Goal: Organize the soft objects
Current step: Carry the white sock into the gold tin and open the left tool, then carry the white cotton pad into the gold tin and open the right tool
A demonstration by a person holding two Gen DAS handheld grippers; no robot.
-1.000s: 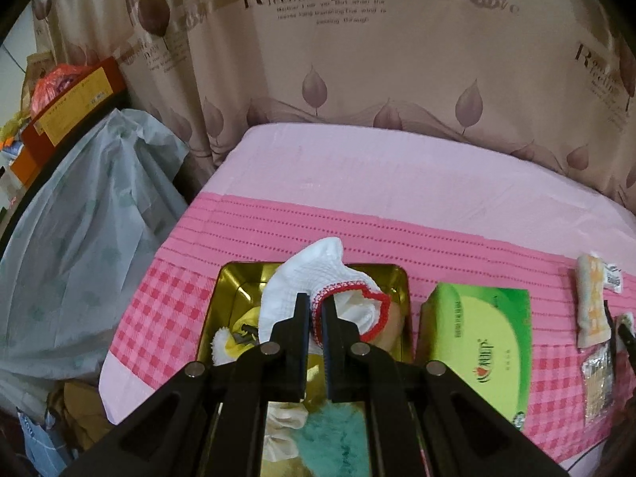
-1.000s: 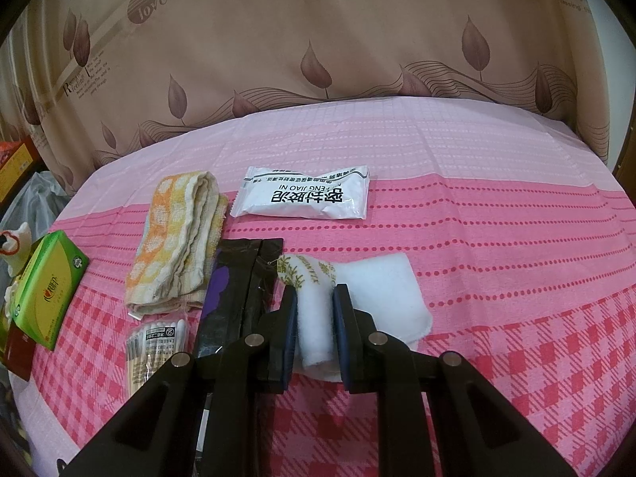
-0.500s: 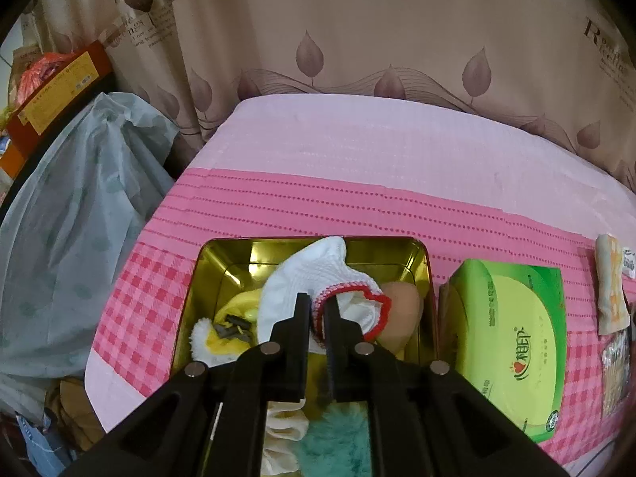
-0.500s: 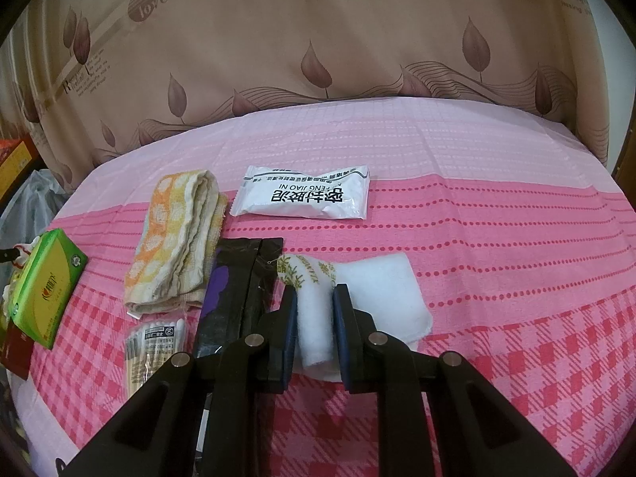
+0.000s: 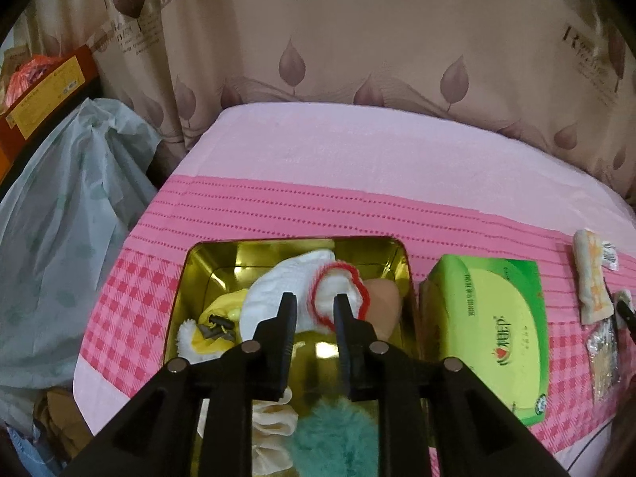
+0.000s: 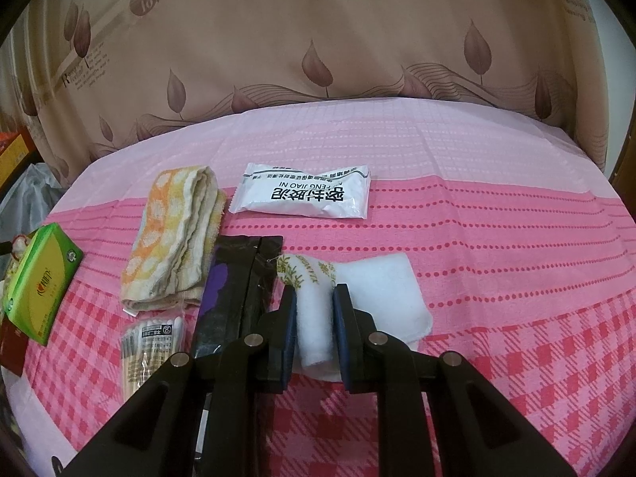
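left gripper (image 5: 312, 310) jaws have just been opening, freeing the sock (image 5: 294, 294) over the half-hidden tin (image 5: 190, 274); right gripper (image 6: 314, 310) clamps the white cloth (image 6: 381, 290); packet (image 6: 304, 194) reads "feng jiao ni".

Leaf-print curtain (image 5: 357, 59), grey plastic bag (image 5: 67, 218)

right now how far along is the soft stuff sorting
Roughly midway. Done: the gold tin already holds a yellow plush, a teal fluffy ball and a cream scrunchie. In hand: the left hand-held gripper has just been opening over the tin, the white sock no longer pinched; the right hand-held gripper is shut on the white cloth. Left: that cloth and the orange towel.
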